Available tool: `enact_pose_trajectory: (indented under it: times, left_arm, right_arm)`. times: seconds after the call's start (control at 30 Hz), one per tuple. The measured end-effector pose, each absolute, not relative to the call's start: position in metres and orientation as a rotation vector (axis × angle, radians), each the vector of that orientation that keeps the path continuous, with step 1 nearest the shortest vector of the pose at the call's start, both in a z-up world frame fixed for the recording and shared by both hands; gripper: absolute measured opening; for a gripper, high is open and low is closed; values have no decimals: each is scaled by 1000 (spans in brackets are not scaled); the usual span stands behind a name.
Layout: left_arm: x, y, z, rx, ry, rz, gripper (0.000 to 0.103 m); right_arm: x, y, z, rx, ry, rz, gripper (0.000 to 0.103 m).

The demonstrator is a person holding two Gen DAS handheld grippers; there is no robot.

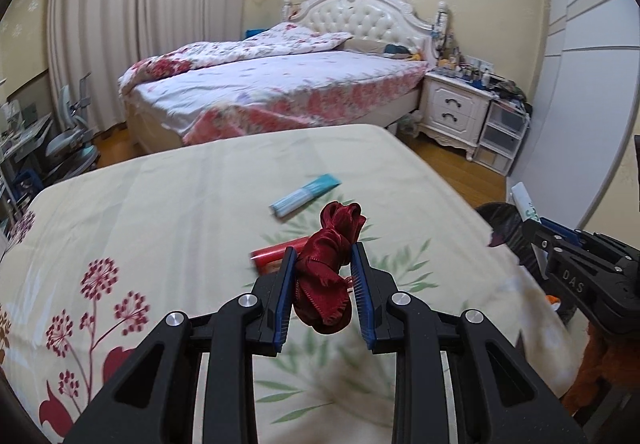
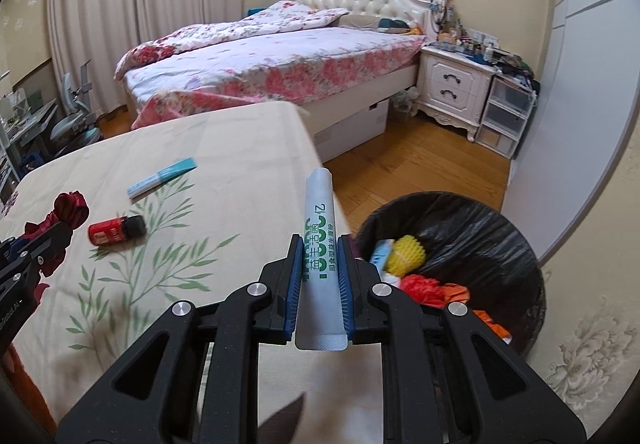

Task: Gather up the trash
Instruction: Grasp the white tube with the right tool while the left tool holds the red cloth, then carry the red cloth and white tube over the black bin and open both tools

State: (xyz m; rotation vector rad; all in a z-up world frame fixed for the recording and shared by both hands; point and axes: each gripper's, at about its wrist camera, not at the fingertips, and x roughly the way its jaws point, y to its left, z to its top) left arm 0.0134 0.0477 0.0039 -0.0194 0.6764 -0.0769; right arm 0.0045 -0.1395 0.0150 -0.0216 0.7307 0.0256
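Observation:
My left gripper (image 1: 325, 256) is shut on a crumpled dark red ribbon (image 1: 326, 272), lifted over the cream floral cloth (image 1: 168, 212). The same ribbon (image 2: 66, 210) and left gripper (image 2: 60, 234) show at the left edge of the right wrist view. My right gripper (image 2: 318, 248) is shut on a white stick sachet with green print (image 2: 320, 244), held near the table's right edge. A small red bottle with a black cap (image 2: 116, 230) and a teal-and-white packet (image 2: 162, 177) lie on the cloth. A black-lined trash bin (image 2: 460, 228) stands on the floor to the right.
The bin holds a yellow foam net (image 2: 408, 254), red and orange scraps (image 2: 432, 290). A bed with floral bedding (image 2: 272, 60) lies beyond the table, a white nightstand (image 2: 452, 88) and plastic drawers (image 2: 506, 116) at its right. A chair and desk (image 2: 76, 124) stand far left.

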Motion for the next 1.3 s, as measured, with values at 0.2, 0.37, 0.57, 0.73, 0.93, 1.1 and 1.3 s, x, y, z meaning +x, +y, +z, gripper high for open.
enact_pose_trajectory:
  times: [0.2,0.37,0.57,0.73,0.93,1.1,1.3]
  left_arm:
    - [29,5,8,12,654,-164,28]
    - [45,-33,8,40,637,-224,28]
    - [69,-71,0,71,652,-277,28]
    - [81,-97,-9,108,664,-309,28]
    - [96,-121,-18,135,681,-337,28]
    - [105,-136,-25,157,691,-351,28]
    - [112,-148,-28,178,694,-359,28]
  right_arm:
    - [11,-174,16,8,715,-62,17]
    - [17,-204,14,32,701,-145,17]
    - [26,-228,0,63,719,-205,17]
    - [31,-243,-8,71,727,-241,17]
    - [39,-259,-15,83,729,-285,17]
    - [43,-267,-19,94,735,-307,17]
    - [47,-274,-25,109,743,-324,17]
